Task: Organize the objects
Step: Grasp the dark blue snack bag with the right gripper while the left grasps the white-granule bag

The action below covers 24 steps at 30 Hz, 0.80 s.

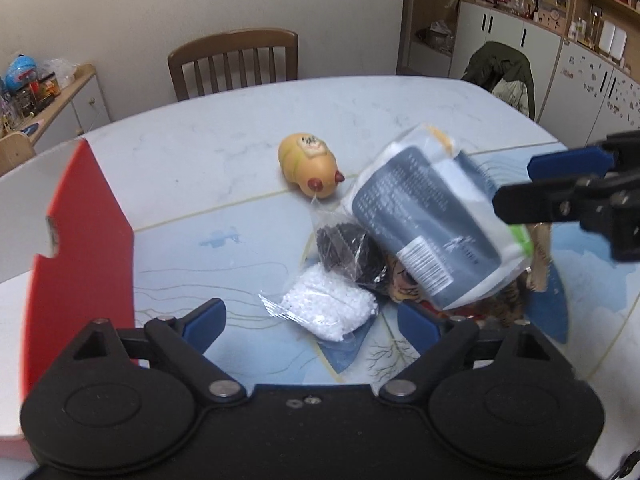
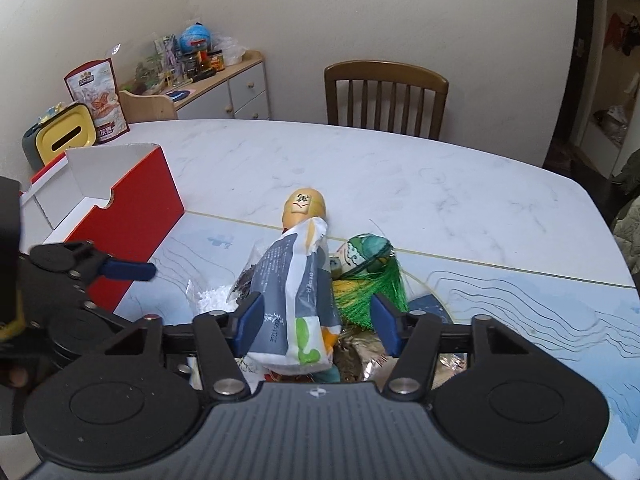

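A grey and white pouch (image 2: 296, 300) stands tilted on a pile between the jaws of my right gripper (image 2: 316, 322). The left pad touches it; the right pad stands apart from it, so the gripper is open. My left gripper (image 1: 314, 324) hovers open over a clear bag of white beads (image 1: 328, 308), touching nothing. A bag of black beads (image 1: 348, 252), a tan toy figure (image 1: 308, 164) and a green tasselled ornament (image 2: 368, 264) lie around the pouch (image 1: 432, 220). The open red box (image 1: 80, 220) stands at the left.
The pile lies on a blue and white placemat (image 1: 220, 248) on a marble table (image 2: 400, 168). A wooden chair (image 2: 384, 96) stands behind the table. A yellow tissue box (image 2: 64, 136) and a snack bag (image 2: 96, 96) sit at the far left. A jacket hangs on a chair (image 1: 504, 68).
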Available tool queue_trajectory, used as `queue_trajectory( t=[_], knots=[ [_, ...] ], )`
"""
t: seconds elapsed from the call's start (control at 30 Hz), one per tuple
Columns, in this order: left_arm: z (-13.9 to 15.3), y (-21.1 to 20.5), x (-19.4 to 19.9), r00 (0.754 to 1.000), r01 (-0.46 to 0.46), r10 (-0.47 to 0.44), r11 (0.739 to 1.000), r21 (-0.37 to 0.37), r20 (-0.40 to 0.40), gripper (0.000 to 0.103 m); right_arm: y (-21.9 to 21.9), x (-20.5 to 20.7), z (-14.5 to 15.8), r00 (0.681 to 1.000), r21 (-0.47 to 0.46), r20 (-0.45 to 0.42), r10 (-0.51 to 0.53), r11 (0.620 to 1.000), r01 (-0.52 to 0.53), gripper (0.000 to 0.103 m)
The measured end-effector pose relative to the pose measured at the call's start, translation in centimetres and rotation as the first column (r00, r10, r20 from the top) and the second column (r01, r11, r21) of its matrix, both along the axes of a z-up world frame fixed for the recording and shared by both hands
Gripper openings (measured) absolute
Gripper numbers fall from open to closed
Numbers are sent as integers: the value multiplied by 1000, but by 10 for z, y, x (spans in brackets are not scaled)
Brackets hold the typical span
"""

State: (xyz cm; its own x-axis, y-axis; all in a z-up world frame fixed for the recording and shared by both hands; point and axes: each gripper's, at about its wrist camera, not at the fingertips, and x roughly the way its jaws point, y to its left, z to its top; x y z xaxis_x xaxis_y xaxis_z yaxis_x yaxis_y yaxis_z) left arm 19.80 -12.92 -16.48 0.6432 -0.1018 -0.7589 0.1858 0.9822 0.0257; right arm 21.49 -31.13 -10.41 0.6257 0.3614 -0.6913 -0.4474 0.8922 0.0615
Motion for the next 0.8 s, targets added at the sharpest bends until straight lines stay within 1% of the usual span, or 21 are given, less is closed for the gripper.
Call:
queue_trajectory(
  t=[0.13, 0.27, 0.37, 0.43, 0.53, 0.6, 0.67, 0.7, 0.8],
  knots=[
    [-9, 0, 6, 1000, 17, -17, 1000, 2, 0, 89, 5, 7, -5, 1000, 16, -9, 6, 1000, -6, 53],
    [-12, -1, 10, 1000, 26, -27, 1000, -8, -7, 84, 10, 13, -12, 1000, 24, -20, 8, 1000, -8, 44],
    [-17, -1, 14, 999, 28, -28, 1000, -13, -19, 80, 12, 17, -17, 1000, 28, -30, 5, 1000, -5, 43],
    [-18, -2, 16, 999, 33, -33, 999, -14, -18, 79, 14, 19, -20, 999, 30, -36, 1, 1000, 0, 40],
    [-19, -3, 16, 999, 40, -41, 999, -16, -17, 74, 16, 20, -24, 999, 31, -44, -1, 1000, 2, 34],
    [-20, -4, 17, 999, 40, -41, 999, -19, -20, 72, 16, 21, -26, 999, 31, -49, -2, 1000, 3, 33],
    [-21, -4, 16, 999, 45, -45, 999, -25, -20, 67, 16, 21, -27, 999, 35, -51, -2, 999, 4, 26],
    [-21, -5, 16, 999, 46, -46, 999, -24, -18, 66, 15, 21, -27, 999, 38, -52, -4, 999, 6, 24],
    [-19, -6, 17, 999, 47, -47, 999, -26, -15, 58, 14, 21, -29, 998, 47, -61, -6, 999, 9, 21]
  ],
)
